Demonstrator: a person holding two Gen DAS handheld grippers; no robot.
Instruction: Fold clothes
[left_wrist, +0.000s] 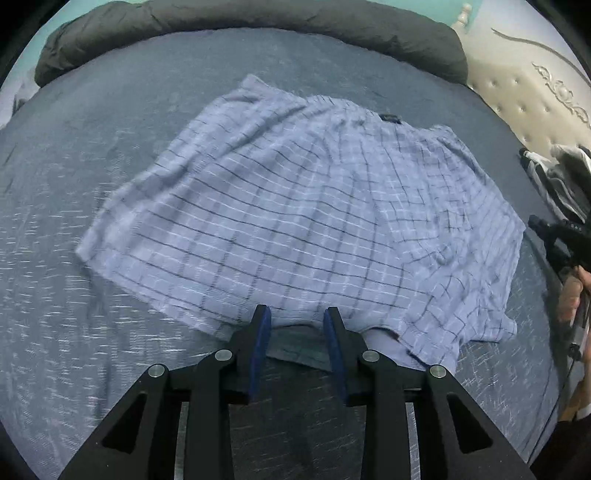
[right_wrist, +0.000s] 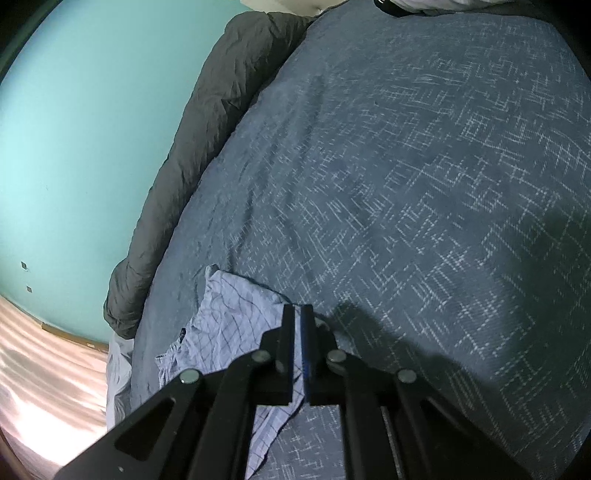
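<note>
A light-blue checked garment (left_wrist: 295, 206) lies spread flat on the blue bedspread (left_wrist: 74, 177), a small dark label at its far edge. My left gripper (left_wrist: 297, 315) stands open at the garment's near hem, its blue pads apart and not pressing the cloth. In the right wrist view my right gripper (right_wrist: 298, 308) is shut at one end of the same garment (right_wrist: 229, 325). The cloth runs under its left finger, and I see none pinched between the pads. The left wrist view shows that right gripper (left_wrist: 535, 223) beside the garment's right edge, a person's hand (left_wrist: 570, 299) behind it.
A rolled dark-grey duvet (left_wrist: 258, 22) lines the far side of the bed along a teal wall (right_wrist: 92, 129). A cream tufted headboard (left_wrist: 524, 92) and a pile of black-and-white clothes (left_wrist: 561, 173) sit at the right. Wooden floor (right_wrist: 44, 369) lies beyond the bed's end.
</note>
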